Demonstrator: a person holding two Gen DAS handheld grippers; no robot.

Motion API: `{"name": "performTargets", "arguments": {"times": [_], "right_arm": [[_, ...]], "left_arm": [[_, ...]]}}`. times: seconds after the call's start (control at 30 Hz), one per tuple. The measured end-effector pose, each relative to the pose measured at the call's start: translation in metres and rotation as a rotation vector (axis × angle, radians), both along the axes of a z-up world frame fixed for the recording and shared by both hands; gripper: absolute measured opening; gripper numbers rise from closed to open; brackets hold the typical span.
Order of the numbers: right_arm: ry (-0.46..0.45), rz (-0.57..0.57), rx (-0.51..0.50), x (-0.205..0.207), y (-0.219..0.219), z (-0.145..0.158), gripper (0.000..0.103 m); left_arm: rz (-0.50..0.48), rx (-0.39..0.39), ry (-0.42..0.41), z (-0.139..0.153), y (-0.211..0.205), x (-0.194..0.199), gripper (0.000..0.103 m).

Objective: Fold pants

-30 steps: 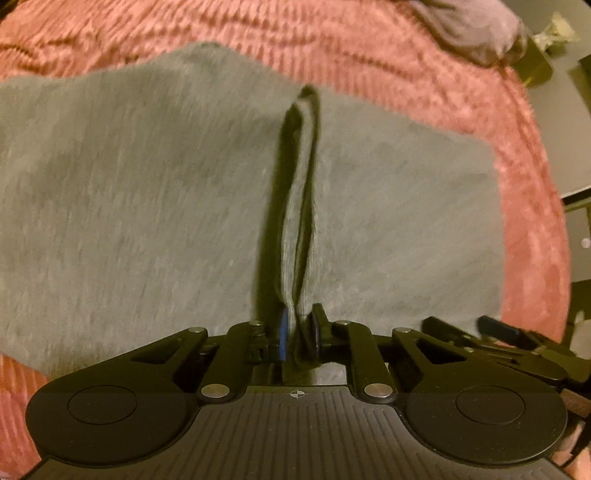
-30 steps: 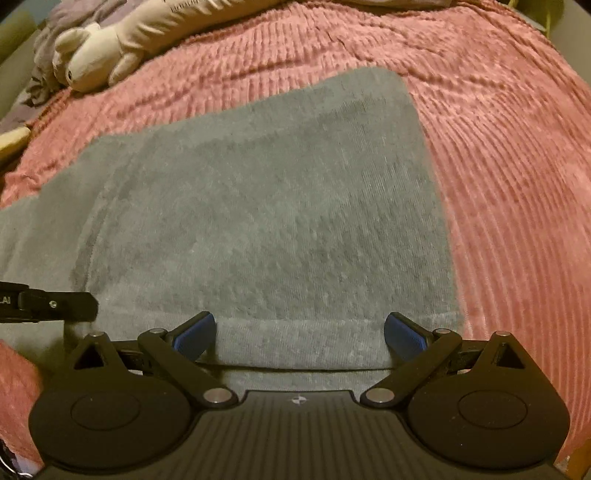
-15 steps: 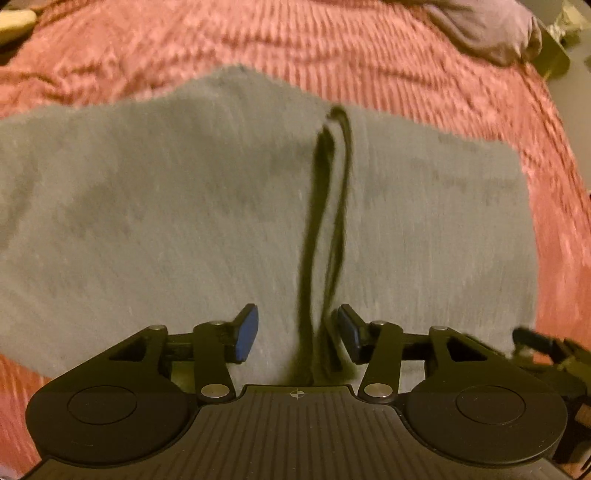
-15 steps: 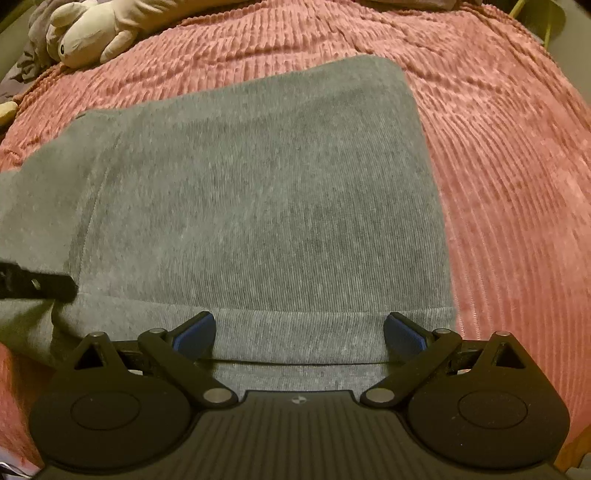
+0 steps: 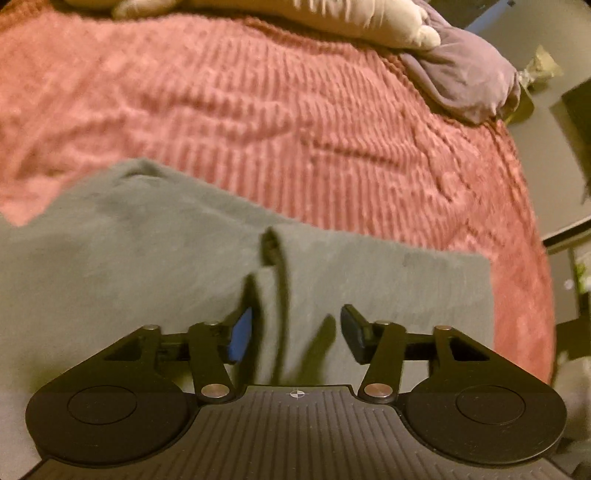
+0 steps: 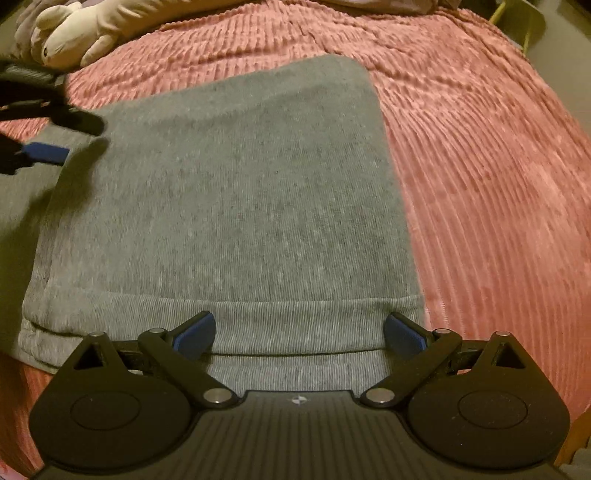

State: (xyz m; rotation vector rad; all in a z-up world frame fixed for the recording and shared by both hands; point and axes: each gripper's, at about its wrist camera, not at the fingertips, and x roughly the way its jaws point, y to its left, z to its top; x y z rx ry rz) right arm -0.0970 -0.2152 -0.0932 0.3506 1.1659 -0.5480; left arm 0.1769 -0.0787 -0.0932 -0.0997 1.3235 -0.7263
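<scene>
The grey pants lie folded flat on the pink bedspread, largely done, with both the left gripper, its jaws just narrowing on nothing, and the right gripper released, perhaps one more fold left.

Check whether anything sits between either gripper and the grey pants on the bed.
Nothing visible does. The left gripper stands open just above the pants, only a raised fabric ridge ahead. The right gripper is open over the waistband. The stuffed toy lies far off on the pink bedspread.
</scene>
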Motion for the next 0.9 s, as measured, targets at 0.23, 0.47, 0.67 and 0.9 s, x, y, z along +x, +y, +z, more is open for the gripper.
{"name": "performTargets", "arguments": {"times": [0.23, 0.47, 0.67, 0.9], "right_arm": [[-0.012, -0.005, 0.019, -0.001, -0.003, -0.002, 0.099], [-0.001, -0.013, 0.011, 0.002, -0.002, -0.006, 0.099], [0.003, -0.015, -0.008, 0.004, -0.001, -0.009, 0.099], [0.004, -0.024, -0.069, 0.005, 0.009, -0.013, 0.099]], "left_arm": [[-0.003, -0.044, -0.189, 0.028, 0.006, -0.013, 0.019], [0.102, 0.149, -0.51, 0.05, 0.067, -0.04, 0.078], [0.424, 0.083, -0.481, 0.061, 0.195, -0.07, 0.094], [0.663, 0.1, -0.288, 0.031, 0.298, -0.072, 0.087]]}}
